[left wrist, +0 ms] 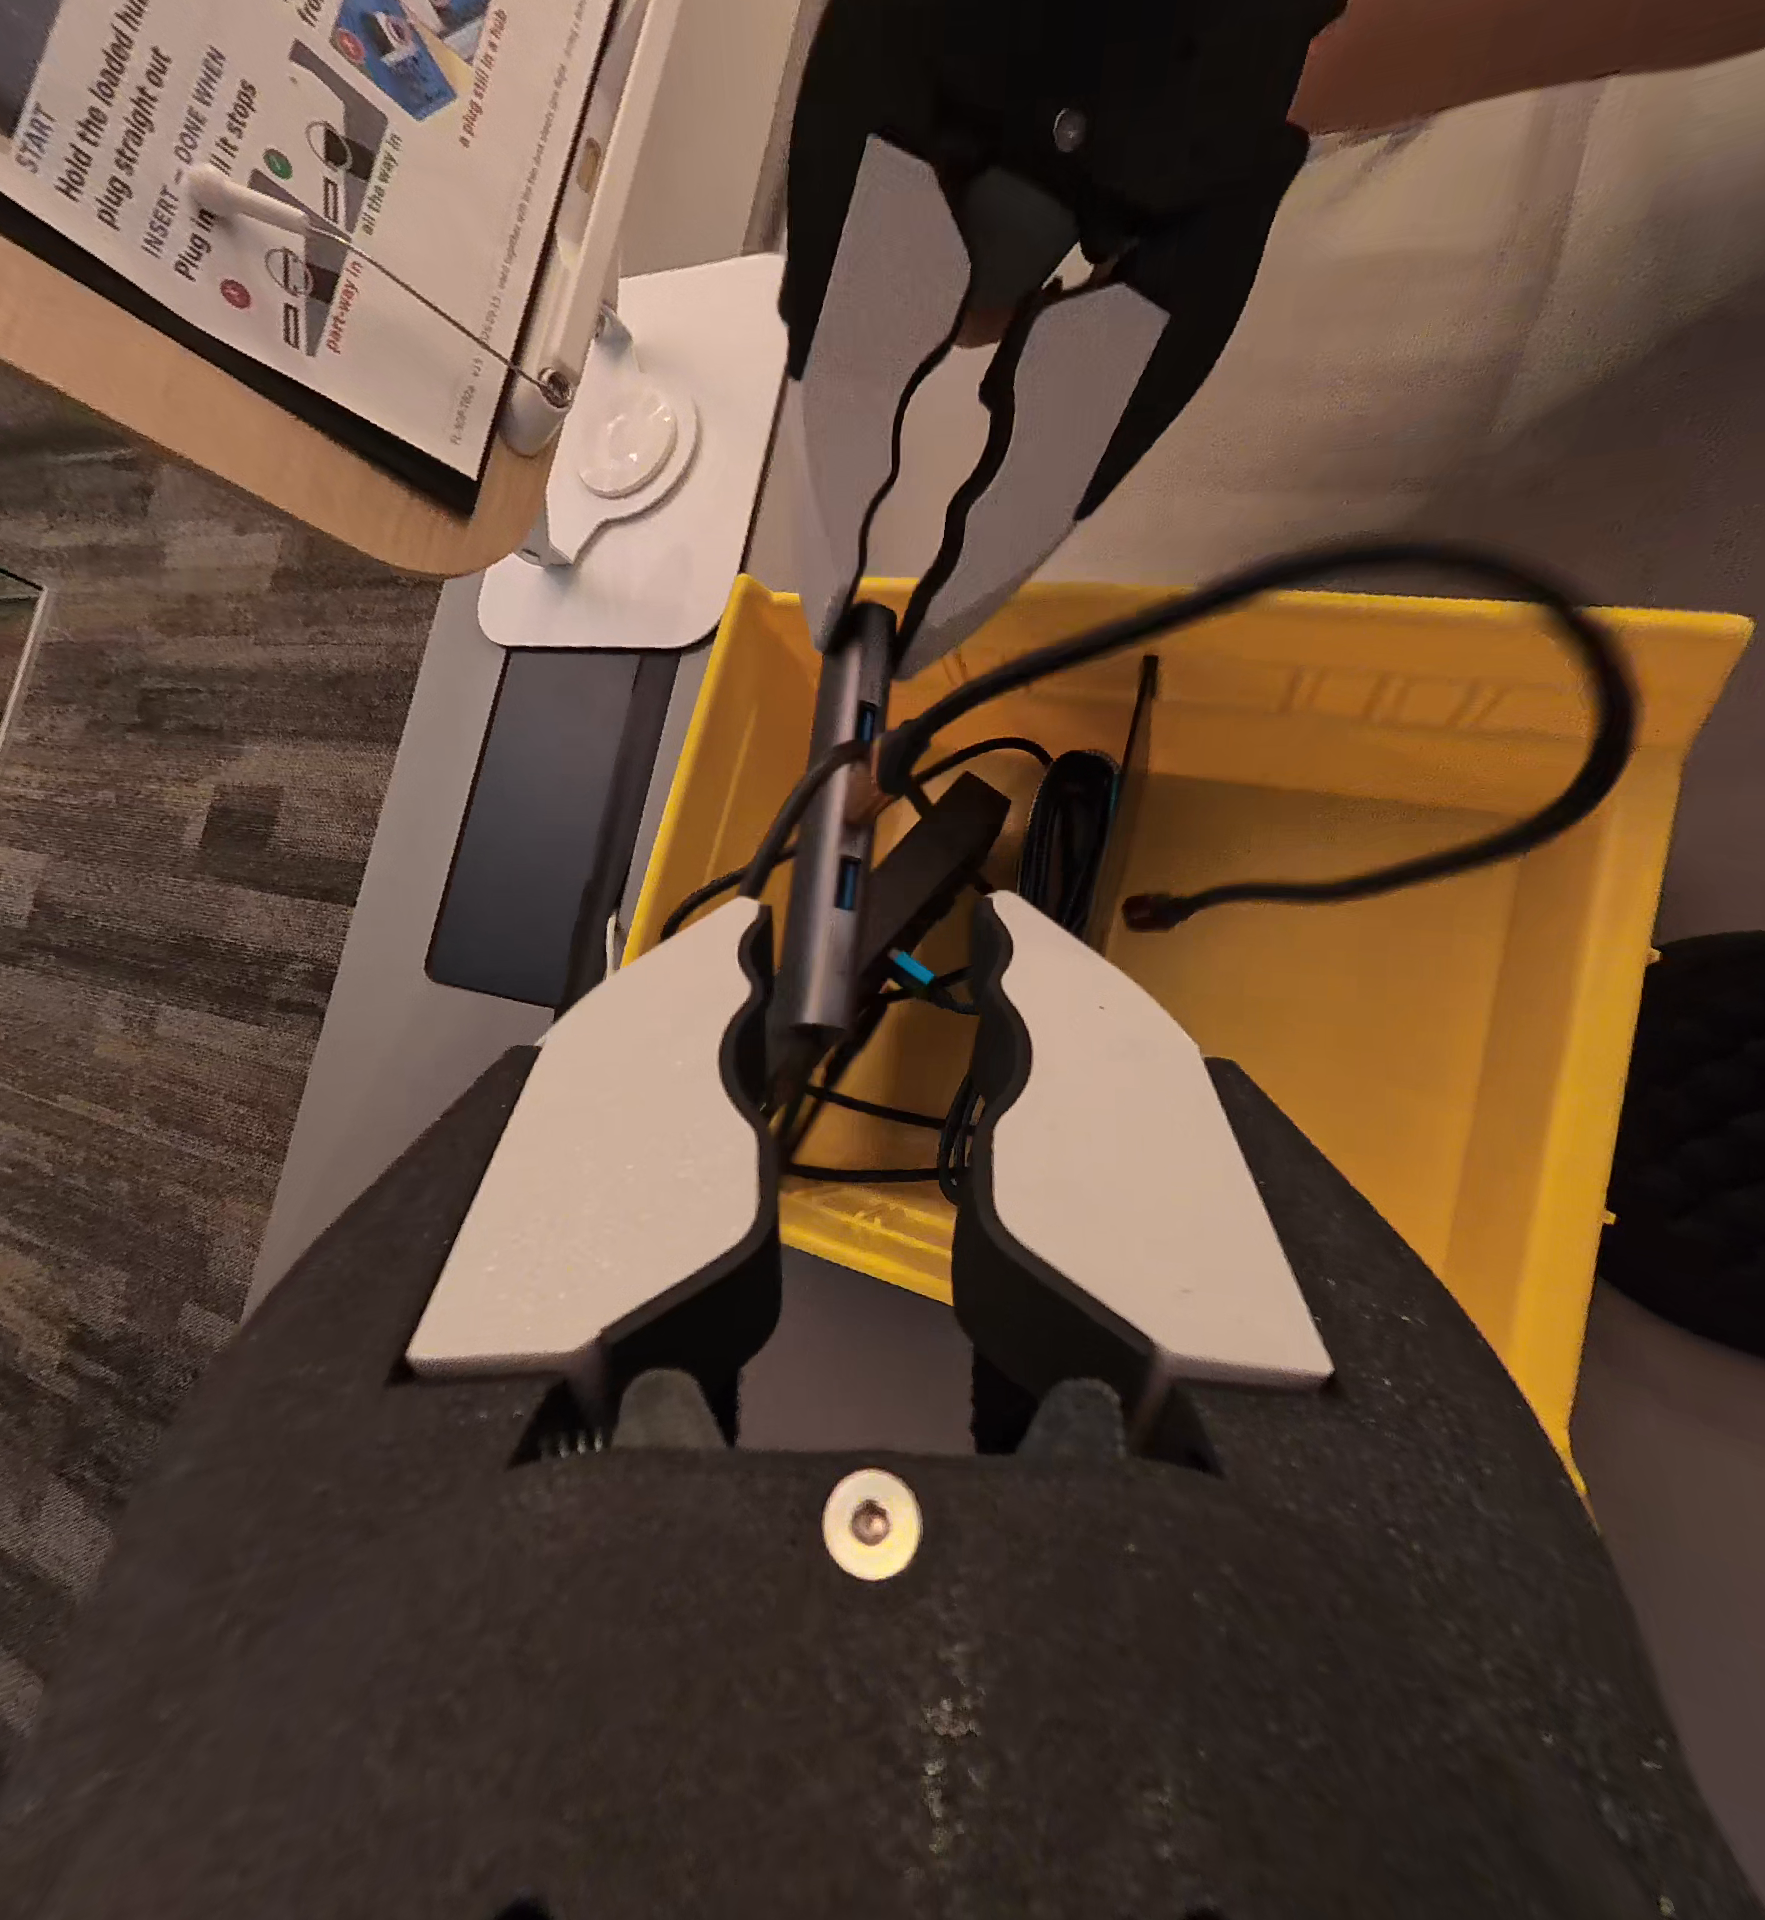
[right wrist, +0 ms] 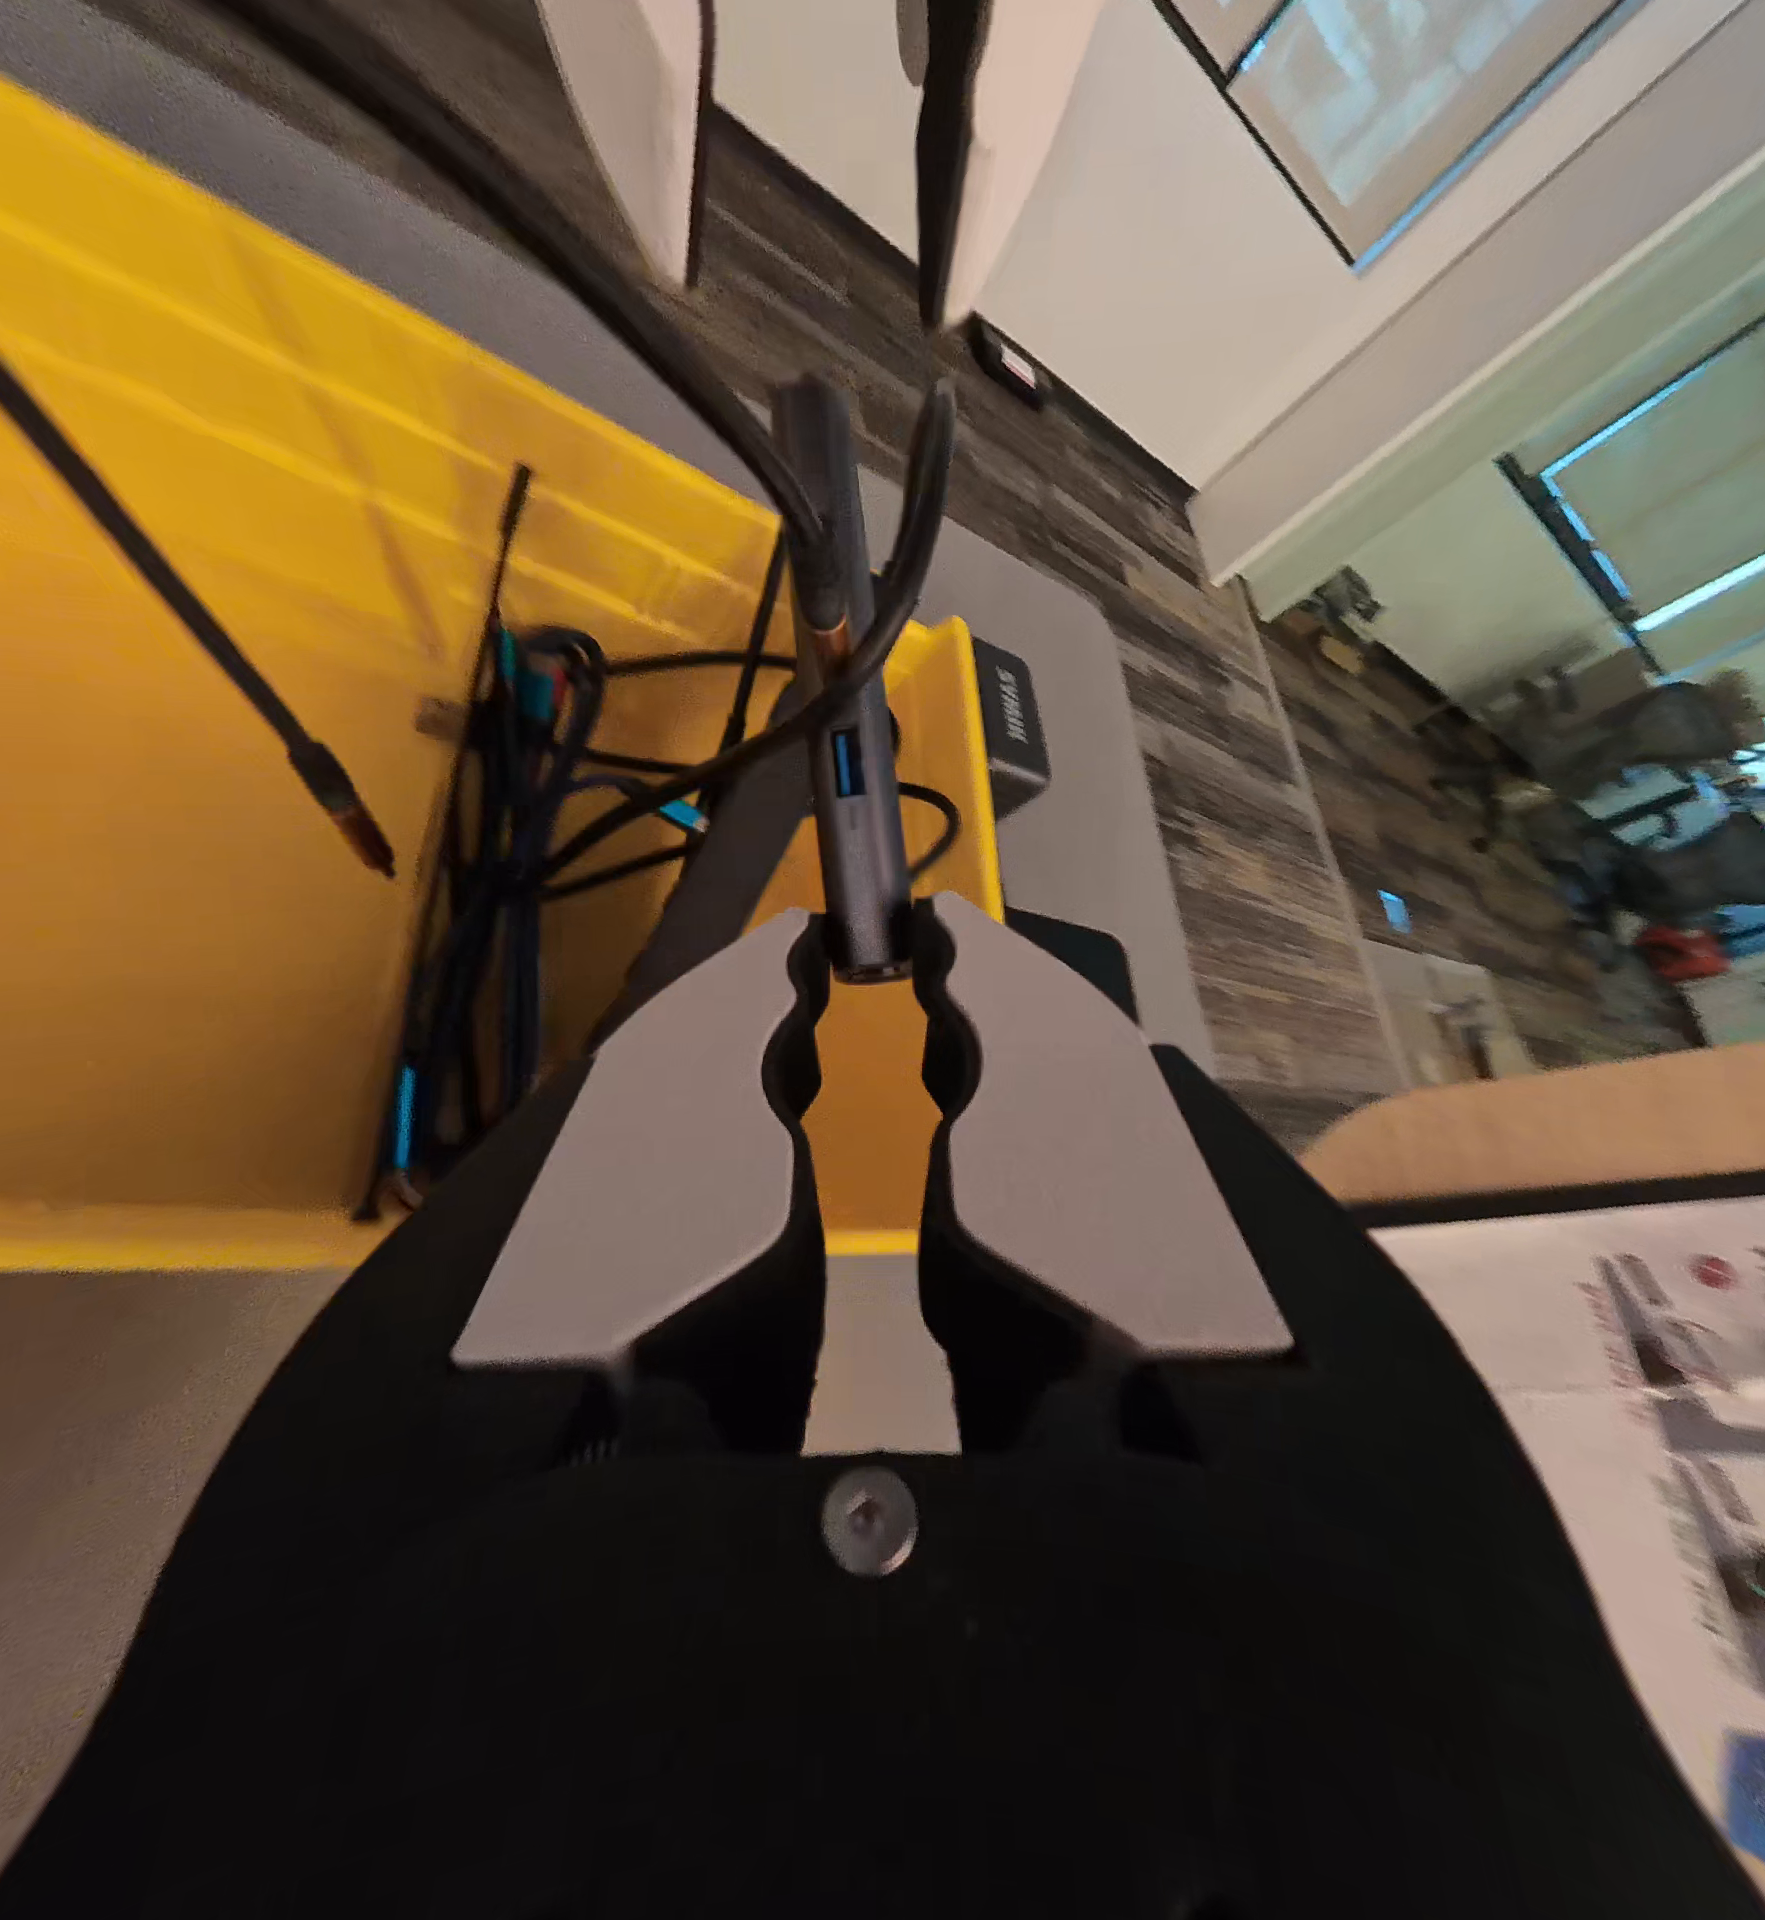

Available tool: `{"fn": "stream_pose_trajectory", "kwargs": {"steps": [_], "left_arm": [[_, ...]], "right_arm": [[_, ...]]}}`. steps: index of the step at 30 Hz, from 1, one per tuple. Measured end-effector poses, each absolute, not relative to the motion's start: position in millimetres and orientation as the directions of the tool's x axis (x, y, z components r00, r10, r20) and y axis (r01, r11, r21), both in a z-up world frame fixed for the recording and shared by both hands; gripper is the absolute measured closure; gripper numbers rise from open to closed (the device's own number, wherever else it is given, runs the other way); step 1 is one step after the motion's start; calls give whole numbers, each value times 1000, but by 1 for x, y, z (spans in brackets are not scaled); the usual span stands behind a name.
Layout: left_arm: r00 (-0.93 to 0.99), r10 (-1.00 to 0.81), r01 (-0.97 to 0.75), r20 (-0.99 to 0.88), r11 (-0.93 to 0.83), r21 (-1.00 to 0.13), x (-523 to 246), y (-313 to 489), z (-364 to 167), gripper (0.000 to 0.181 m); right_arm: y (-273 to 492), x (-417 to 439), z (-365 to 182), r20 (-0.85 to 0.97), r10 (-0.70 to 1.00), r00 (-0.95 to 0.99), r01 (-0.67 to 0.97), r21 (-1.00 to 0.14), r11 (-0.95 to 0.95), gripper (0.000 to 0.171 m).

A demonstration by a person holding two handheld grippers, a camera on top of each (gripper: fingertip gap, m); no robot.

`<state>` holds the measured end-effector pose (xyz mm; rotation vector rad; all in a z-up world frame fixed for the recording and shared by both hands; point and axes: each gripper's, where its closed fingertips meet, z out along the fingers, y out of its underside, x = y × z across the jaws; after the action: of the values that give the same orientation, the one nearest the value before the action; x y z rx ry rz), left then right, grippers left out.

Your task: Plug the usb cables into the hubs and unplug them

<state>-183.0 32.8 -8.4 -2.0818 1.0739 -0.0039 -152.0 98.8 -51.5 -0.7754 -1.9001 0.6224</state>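
Right gripper [right wrist: 865, 930] is clamping the grey hub's [right wrist: 850, 800] near end above the yellow bin [right wrist: 234, 436]; left gripper [left wrist: 873, 935] is hanging wide, empty. One cable [left wrist: 1429, 582] plugged in; blue ports free, more cables waiting in the bin.

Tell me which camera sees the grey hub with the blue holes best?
The left wrist view: the grey hub shows nearly whole there, with two blue ports, held at its far end by the right claw. The right wrist view shows it end-on, one blue port visible, partly crossed by black cables.
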Motion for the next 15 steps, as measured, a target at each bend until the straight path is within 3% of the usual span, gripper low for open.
{"fn": "stream_pose_trajectory", "kwargs": {"steps": [10, 13, 15], "left_arm": [[697, -604, -670, -387, -356, -651, -200, 44, -15, 146], [669, -607, -713, -429, -364, -599, -201, 56, -23, 139], [636, -659, -747, -402, -393, -536, -198, 58, -39, 146]], "right_arm": [[115, -135, -41, 850, 388, -357, 324, -276, 905, 154], [107, -140, -46, 854, 350, -385, 322, -231, 918, 154], [105, -143, -50, 851, 349, -393, 324, -227, 919, 154]]}}
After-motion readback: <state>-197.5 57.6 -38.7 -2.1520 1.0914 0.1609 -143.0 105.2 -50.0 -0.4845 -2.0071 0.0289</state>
